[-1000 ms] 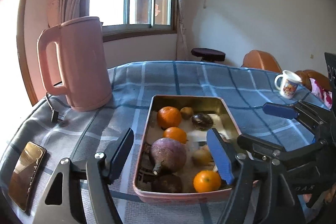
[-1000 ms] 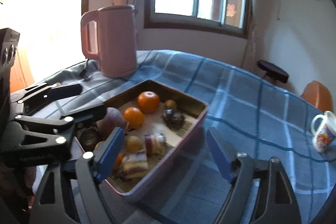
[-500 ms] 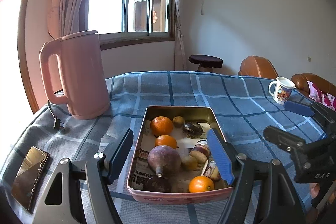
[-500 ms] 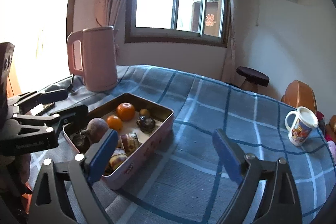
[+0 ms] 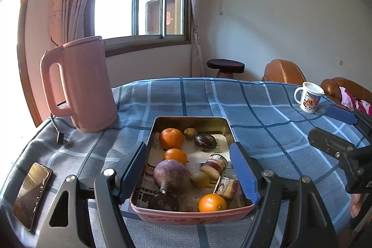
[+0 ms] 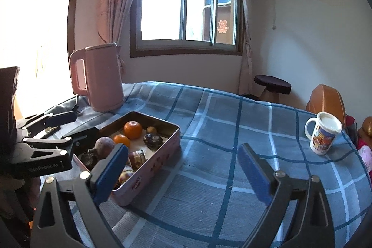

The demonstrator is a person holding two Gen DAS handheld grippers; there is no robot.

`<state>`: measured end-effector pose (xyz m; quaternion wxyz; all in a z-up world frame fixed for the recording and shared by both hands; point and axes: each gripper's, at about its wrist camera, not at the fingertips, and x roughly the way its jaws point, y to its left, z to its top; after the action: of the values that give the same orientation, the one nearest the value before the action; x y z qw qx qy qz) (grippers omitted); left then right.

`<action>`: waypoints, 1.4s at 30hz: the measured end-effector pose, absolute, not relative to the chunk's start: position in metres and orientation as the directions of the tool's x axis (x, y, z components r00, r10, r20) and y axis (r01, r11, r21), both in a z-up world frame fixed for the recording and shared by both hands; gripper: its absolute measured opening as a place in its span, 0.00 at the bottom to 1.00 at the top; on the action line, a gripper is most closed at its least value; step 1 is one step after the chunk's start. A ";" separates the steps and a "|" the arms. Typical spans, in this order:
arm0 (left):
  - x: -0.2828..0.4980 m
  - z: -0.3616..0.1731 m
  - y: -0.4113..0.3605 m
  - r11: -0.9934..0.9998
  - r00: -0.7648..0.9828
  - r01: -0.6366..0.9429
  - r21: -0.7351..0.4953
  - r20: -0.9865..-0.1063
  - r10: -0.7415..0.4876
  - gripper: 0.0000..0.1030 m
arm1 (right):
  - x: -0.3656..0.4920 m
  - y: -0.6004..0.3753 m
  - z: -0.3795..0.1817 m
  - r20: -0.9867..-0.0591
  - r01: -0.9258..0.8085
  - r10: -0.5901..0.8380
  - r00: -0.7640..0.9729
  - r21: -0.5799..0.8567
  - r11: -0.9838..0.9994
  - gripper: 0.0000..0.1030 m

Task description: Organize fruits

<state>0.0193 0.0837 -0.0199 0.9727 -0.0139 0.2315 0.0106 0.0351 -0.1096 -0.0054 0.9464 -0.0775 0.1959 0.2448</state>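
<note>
Now both grippers hover wide open, holding nothing, by the tin of fruit.
Left gripper frames it; right gripper sits at three o'clock (sorted or unsorted? Unclear).

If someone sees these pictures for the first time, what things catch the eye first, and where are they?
The pink tin tray sits on the blue checked tablecloth, holding three oranges and other fruit, just ahead of the open left tongs. A tall pink kettle stands behind it to the left, near the window. A printed mug stands far right.
</note>
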 end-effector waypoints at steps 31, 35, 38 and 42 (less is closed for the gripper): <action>0.022 -0.024 0.069 1.000 0.880 -0.030 -0.004 -0.473 0.024 0.81 | 0.028 -0.125 -0.017 -0.409 -0.474 0.408 0.816 -0.069 0.878 0.95; 0.023 -0.026 0.069 1.000 0.879 -0.027 -0.006 -0.476 0.021 0.81 | 0.029 -0.127 -0.020 -0.412 -0.470 0.405 0.816 -0.064 0.880 0.95; 0.022 -0.026 0.068 1.000 0.881 -0.026 -0.002 -0.473 0.022 0.81 | 0.029 -0.129 -0.022 -0.414 -0.468 0.405 0.815 -0.059 0.882 0.95; 0.022 -0.026 0.067 1.000 0.881 -0.020 0.002 -0.473 0.019 0.81 | 0.029 -0.129 -0.023 -0.415 -0.466 0.402 0.816 -0.061 0.883 0.95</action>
<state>0.0223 0.0665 -0.0261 0.9698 -0.0014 0.2438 0.0102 0.0290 -0.1294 -0.0225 0.9496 -0.0802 0.1992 0.2284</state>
